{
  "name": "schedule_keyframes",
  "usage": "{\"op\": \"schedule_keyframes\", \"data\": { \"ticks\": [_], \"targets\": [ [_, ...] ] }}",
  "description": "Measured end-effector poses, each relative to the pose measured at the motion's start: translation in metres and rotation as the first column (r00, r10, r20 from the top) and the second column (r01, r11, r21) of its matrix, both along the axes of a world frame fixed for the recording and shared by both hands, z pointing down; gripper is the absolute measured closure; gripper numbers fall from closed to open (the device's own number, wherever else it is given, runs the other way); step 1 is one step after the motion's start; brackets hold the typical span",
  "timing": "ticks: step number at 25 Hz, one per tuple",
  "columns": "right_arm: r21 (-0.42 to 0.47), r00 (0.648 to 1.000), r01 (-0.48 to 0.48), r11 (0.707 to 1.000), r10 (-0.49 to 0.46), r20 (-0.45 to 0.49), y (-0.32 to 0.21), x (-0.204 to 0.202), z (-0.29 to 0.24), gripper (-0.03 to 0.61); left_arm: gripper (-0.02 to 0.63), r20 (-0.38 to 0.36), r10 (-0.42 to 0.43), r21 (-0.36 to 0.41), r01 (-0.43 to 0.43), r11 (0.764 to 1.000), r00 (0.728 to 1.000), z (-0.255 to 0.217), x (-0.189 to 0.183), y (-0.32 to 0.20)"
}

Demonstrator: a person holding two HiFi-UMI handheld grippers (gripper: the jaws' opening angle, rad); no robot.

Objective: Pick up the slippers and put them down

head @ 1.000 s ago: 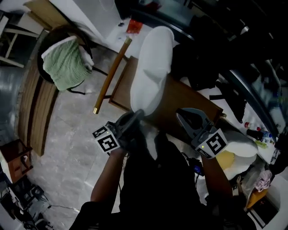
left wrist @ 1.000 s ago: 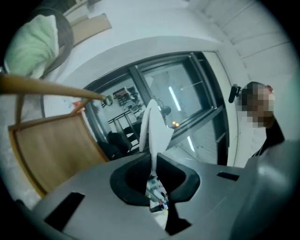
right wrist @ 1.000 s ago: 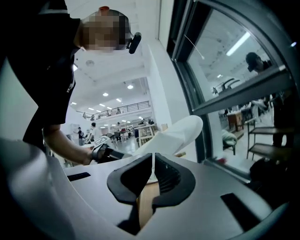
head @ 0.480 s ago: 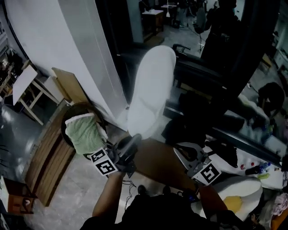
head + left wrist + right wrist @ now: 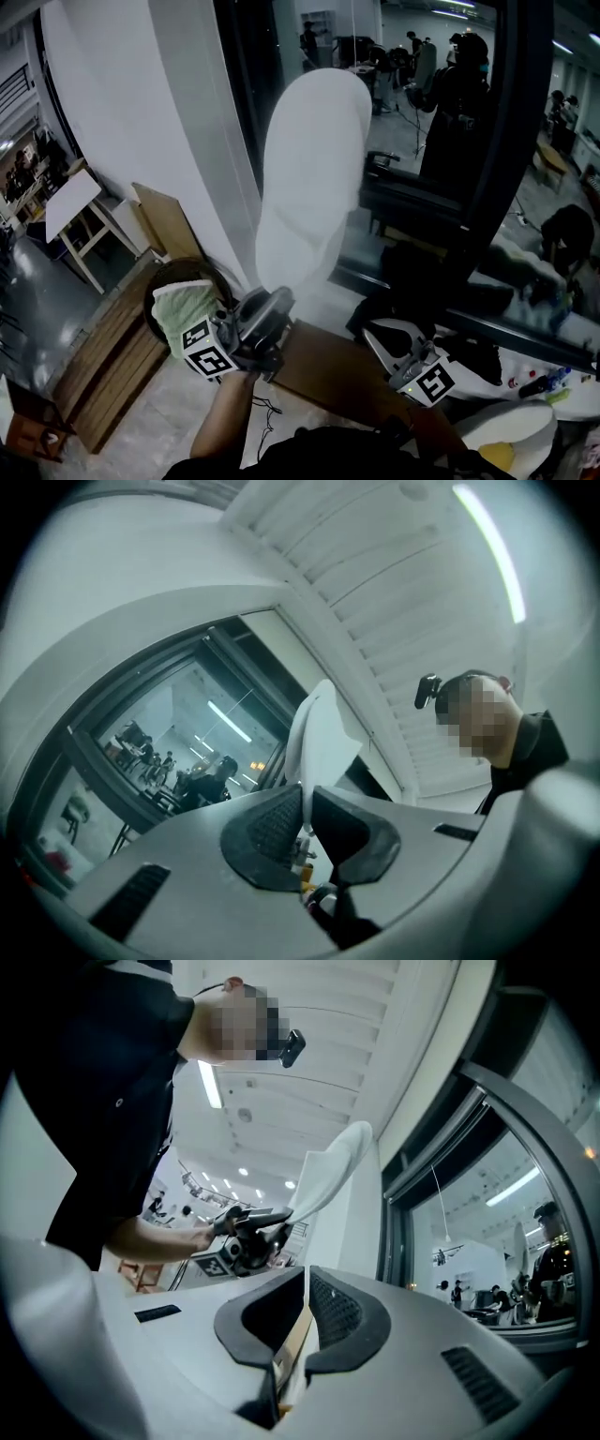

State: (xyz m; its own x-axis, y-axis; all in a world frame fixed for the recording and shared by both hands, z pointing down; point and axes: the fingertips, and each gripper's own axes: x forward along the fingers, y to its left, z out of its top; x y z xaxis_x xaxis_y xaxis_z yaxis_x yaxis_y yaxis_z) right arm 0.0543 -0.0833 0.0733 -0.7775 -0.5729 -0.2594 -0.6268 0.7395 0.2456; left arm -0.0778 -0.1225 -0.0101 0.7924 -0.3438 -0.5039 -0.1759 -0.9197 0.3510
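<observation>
Slipper [image 5: 314,178] aloft before far glass wall [image 5: 422,141]
Left gripper [image 5: 279,298] pinches its edge; right gripper [image 5: 373,331] pressed together (empty), by brown table [image 5: 323,370].

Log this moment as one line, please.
left gripper: shut on white slipper, held aloft | right gripper: shut, empty

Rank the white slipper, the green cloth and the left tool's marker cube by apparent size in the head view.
1. white slipper, by far largest, though held close to the camera.
2-3. green cloth and left tool's marker cube: about alike; the cube hides part of the cloth, so unranked.
</observation>
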Motion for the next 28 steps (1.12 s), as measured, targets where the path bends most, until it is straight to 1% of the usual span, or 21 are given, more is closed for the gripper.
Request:
{"op": "schedule_keyframes", "data": {
  "ticks": [2, 5, 8, 10, 12, 13, 15, 17, 20, 22, 23, 24, 26, 27, 28],
  "targets": [
    [0.01, 1.0, 0.006, 1.0, -0.006, -0.001, 0.0, -0.006, -0.004, 0.551, 0.578, -0.003, -0.015, 0.018, 0.015, 1.0, 1.0, -0.006, -0.007, 0.0],
    [0.021, 1.0, 0.019, 1.0, -0.018, -0.008, -0.002, -0.009, -0.003, 0.551, 0.58, -0.013, -0.029, 0.02, 0.029, 0.999, 0.999, -0.008, -0.013, -0.002],
    [0.025, 0.999, 0.037, 0.999, -0.037, -0.007, -0.006, -0.012, -0.001, 0.551, 0.58, -0.011, -0.045, 0.004, 0.045, 0.999, 0.999, -0.002, -0.017, -0.005],
    [0.026, 0.999, 0.05, 0.998, -0.05, -0.001, -0.006, -0.016, 0.002, 0.551, 0.58, -0.013, -0.051, -0.022, 0.05, 0.998, 0.999, 0.008, -0.021, -0.006],
    [-0.016, 0.999, 0.051, 0.999, -0.051, -0.001, -0.004, -0.021, 0.011, 0.551, 0.58, -0.017, -0.054, -0.078, 0.052, 0.996, 0.998, 0.028, -0.026, -0.006],
    [-0.053, 0.999, 0.05, 0.997, -0.05, 0.002, -0.001, -0.024, 0.019, 0.551, 0.58, -0.014, -0.056, -0.119, 0.054, 0.991, 0.998, 0.042, -0.028, -0.004],
    [-0.151, 0.999, 0.046, 0.987, -0.045, 0.006, 0.007, -0.027, 0.04, 0.551, 0.58, -0.005, -0.06, -0.208, 0.058, 0.976, 0.998, 0.073, -0.03, 0.002],
    [-0.221, 0.999, 0.045, 0.974, -0.05, -0.017, 0.004, -0.029, 0.061, 0.551, 0.58, -0.007, -0.061, -0.286, 0.056, 0.957, 0.998, 0.103, -0.031, 0.001],
    [-0.256, 0.997, 0.03, 0.966, -0.047, -0.058, -0.015, -0.029, 0.092, 0.551, 0.58, -0.02, -0.066, -0.389, 0.053, 0.92, 0.998, 0.156, -0.031, -0.013],
    [-0.297, 0.997, 0.012, 0.955, -0.035, -0.07, -0.018, -0.025, 0.121, 0.551, 0.58, -0.011, -0.063, -0.469, 0.051, 0.882, 0.998, 0.203, -0.028, -0.011],
    [-0.328, 0.997, 0.003, 0.945, -0.03, -0.076, -0.017, -0.02, 0.139, 0.551, 0.58, -0.005, -0.058, -0.513, 0.047, 0.857, 0.998, 0.229, -0.025, -0.006],
    [-0.363, 0.996, -0.006, 0.932, -0.027, -0.085, -0.016, -0.013, 0.157, 0.551, 0.58, 0.002, -0.049, -0.56, 0.041, 0.827, 0.999, 0.256, -0.02, 0.0],
    [-0.428, 0.994, -0.021, 0.903, -0.029, -0.109, -0.014, 0.0, 0.192, 0.551, 0.58, 0.014, -0.023, -0.651, 0.026, 0.759, 1.0, 0.31, -0.009, 0.015],
    [-0.448, 0.992, -0.026, 0.894, -0.032, -0.122, -0.015, 0.006, 0.208, 0.551, 0.58, 0.02, -0.011, -0.685, 0.021, 0.728, 1.0, 0.335, -0.005, 0.02],
    [-0.458, 0.991, -0.03, 0.888, -0.035, -0.133, -0.017, 0.01, 0.224, 0.551, 0.58, 0.027, -0.001, -0.711, 0.02, 0.703, 1.0, 0.358, -0.001, 0.025]
  ]
}}
